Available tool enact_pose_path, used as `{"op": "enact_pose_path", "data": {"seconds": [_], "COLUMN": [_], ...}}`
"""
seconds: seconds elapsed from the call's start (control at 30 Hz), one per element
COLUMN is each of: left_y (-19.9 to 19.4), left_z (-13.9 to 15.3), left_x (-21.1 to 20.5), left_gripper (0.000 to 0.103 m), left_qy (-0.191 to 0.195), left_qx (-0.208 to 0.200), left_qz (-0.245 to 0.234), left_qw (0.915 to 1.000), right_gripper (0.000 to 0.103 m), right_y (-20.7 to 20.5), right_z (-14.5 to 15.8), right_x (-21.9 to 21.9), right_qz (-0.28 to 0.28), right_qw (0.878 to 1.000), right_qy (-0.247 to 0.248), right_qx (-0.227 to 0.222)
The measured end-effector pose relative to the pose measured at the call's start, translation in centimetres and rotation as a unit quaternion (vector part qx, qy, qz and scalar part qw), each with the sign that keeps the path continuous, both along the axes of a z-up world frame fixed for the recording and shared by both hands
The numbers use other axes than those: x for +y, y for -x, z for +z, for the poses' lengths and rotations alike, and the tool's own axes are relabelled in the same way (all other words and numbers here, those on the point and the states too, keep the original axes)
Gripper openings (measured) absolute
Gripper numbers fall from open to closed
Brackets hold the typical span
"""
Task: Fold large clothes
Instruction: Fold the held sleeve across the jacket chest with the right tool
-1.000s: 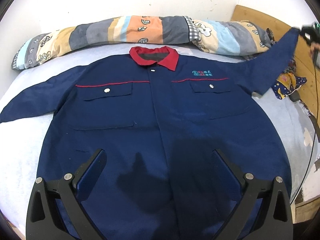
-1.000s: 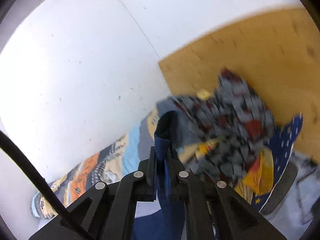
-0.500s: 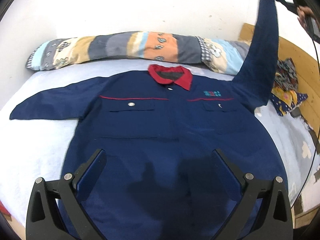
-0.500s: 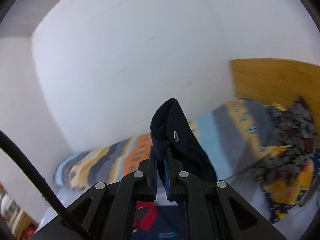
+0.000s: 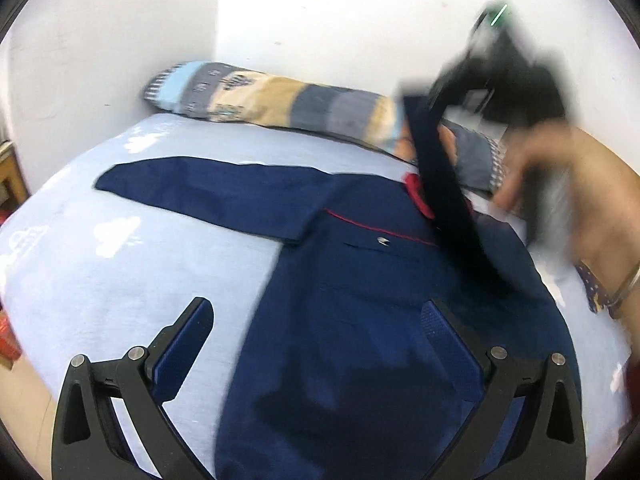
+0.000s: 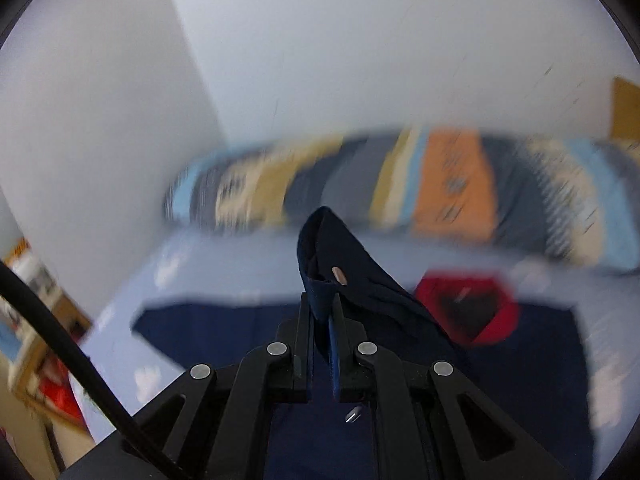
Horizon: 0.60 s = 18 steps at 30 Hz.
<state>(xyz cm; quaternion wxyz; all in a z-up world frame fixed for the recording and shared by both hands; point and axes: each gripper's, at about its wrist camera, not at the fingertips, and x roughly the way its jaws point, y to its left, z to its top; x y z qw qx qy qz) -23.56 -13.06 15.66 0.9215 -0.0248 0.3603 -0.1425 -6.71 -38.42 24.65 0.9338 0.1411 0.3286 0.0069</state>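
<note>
A navy work jacket (image 5: 360, 288) with a red collar (image 6: 500, 316) lies front up on the pale blue bed (image 5: 120, 248). Its one sleeve (image 5: 208, 196) lies spread out flat to the left. My right gripper (image 6: 322, 304) is shut on the cuff of the other sleeve (image 6: 340, 256), near its snap button. In the left wrist view that sleeve (image 5: 448, 196) hangs stretched across the jacket's chest from the blurred right gripper (image 5: 440, 96), held by a hand (image 5: 560, 184). My left gripper (image 5: 316, 328) is open and empty above the jacket's lower left edge.
A long striped bolster (image 5: 280, 104) lies along the white wall at the head of the bed. A wooden headboard (image 6: 626, 108) shows at far right. Shelving with red items (image 6: 36, 344) stands off the bed's left side.
My right gripper has swung the held sleeve from the far right, up and over, to above the collar and chest. My left gripper has shifted left, toward the jacket's left edge.
</note>
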Motion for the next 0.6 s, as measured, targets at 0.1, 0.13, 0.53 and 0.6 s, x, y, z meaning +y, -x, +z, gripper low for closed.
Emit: {"op": "enact_pose_path", "data": {"seconds": [0.1, 0.13, 0.53, 0.6], "left_y": [-0.3, -0.4, -1.7, -2.1], "left_z": [0.0, -0.1, -0.4, -0.9], "left_x": [0.8, 0.8, 0.2, -0.3], "left_gripper": [0.103, 0.103, 0.103, 0.103], "left_qy": [-0.007, -0.007, 0.002, -0.002], "left_qx": [-0.001, 0.002, 0.015, 0.024], "left_qz": [0.01, 0.008, 0.019, 0.02], "left_qw": [0.9999, 0.9999, 0.9997, 0.9995], "right_gripper": [0.007, 0.007, 0.08, 0.08], "right_y": [-2.1, -2.3, 4.7, 5.4], "right_z": [-8.9, -11.5, -15.2, -16.8], "right_x": [5.2, 6.3, -0.8, -3.5], "right_qz": [0.018, 0.022, 0.0, -0.024], "right_qw": [0.997, 0.995, 0.994, 0.99], "right_qy": [0.018, 0.028, -0.069, -0.063], "right_qx": [0.075, 0.096, 0.09, 0.126]}}
